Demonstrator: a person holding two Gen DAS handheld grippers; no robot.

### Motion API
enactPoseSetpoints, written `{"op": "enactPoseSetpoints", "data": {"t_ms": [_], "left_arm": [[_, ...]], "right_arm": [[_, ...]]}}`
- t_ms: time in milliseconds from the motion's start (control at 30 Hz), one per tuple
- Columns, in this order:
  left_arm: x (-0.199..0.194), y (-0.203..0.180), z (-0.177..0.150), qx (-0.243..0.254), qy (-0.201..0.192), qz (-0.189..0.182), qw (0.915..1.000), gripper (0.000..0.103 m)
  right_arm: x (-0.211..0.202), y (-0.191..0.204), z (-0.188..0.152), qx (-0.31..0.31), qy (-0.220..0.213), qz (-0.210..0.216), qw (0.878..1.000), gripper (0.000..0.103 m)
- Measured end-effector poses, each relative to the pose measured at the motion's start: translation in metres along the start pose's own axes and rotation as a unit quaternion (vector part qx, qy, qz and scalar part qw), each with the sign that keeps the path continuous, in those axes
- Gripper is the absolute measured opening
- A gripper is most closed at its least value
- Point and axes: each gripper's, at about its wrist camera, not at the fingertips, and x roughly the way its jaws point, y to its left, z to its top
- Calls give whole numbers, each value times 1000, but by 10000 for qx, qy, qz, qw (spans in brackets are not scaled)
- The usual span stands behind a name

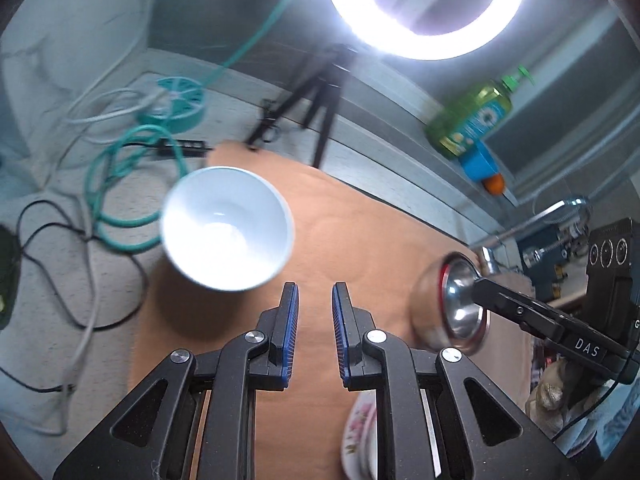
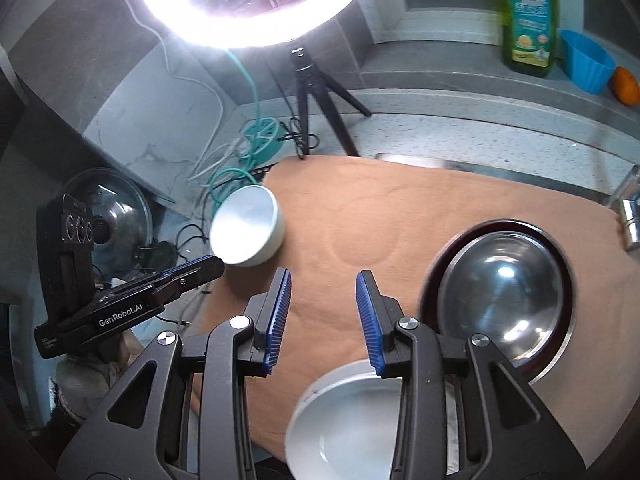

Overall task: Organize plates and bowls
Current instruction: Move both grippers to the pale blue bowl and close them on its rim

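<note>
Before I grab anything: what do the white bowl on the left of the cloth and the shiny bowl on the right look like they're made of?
The white round bowl looks like glazed ceramic, possibly melamine: opaque, smooth, soft sheen. The shiny metal bowl looks like polished stainless steel: mirror-like reflections inside. Its dark reddish outer rim may be a coating or a separate shell; unclear.

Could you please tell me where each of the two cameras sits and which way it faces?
Left wrist: on the left tongs, looking down along them at the cloth, a white bowl and the right tongs at a steel bowl.
Right wrist: on the right tongs, looking down at the cloth, the steel bowl, a white bowl underneath and the left tongs.
Shared: ring light, tripod, soap bottle, far white bowl.
</note>
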Motion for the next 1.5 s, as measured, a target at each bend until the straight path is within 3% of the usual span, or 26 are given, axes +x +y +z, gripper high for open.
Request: {"op": "enactPoseSetpoints", "data": {"t_ms": [233, 400, 967, 1100, 1500], "left_arm": [[-14, 48, 6, -340, -135, 217, 9991, 15], [-6, 69, 17, -554, -52, 110, 9984, 15], [34, 99, 49, -822, 267, 21, 9963, 15], [37, 100, 51, -785, 273, 31, 9965, 15], [41, 104, 51, -743, 376, 56, 9965, 15]], "right_arm": [[33, 24, 5, -88, 114, 30, 9999, 38], [58, 39, 13, -143, 291, 102, 9994, 38], [136, 36, 40, 532, 789, 17, 9955, 38], [149, 33, 42, 625, 894, 37, 9940, 30], [171, 43, 42, 478, 1060, -66, 9932, 20]]}}
